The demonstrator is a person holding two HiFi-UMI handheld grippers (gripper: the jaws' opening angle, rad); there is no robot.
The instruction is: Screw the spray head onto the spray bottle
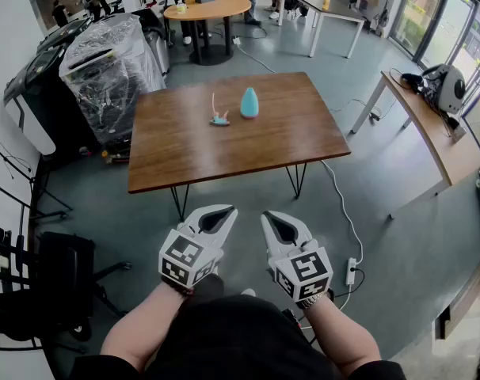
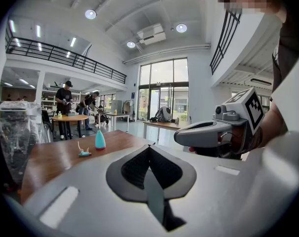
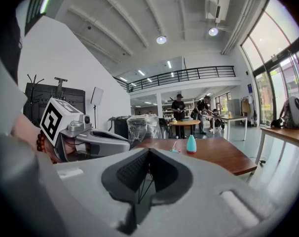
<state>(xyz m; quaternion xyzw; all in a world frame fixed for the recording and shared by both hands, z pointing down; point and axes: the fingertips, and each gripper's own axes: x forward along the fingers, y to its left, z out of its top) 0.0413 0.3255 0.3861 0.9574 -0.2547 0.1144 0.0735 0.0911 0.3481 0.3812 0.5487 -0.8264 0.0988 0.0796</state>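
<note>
A teal spray bottle (image 1: 249, 102) without its head stands upright near the middle of the brown wooden table (image 1: 184, 153). The spray head (image 1: 219, 118) with its pale dip tube lies just left of it, apart from the bottle. Both also show small and far in the left gripper view, bottle (image 2: 99, 140) and head (image 2: 83, 152), and in the right gripper view, bottle (image 3: 191, 144) and head (image 3: 174, 149). My left gripper (image 1: 222, 212) and right gripper (image 1: 269, 218) are held side by side well short of the table's near edge, both shut and empty.
A plastic-wrapped machine (image 1: 113, 66) stands off the table's far left corner. A round table (image 1: 207, 9) with people is behind, a long desk (image 1: 430, 125) at the right. A power strip (image 1: 352, 271) and cable lie on the floor at the right. Black stands (image 1: 34, 283) are at the left.
</note>
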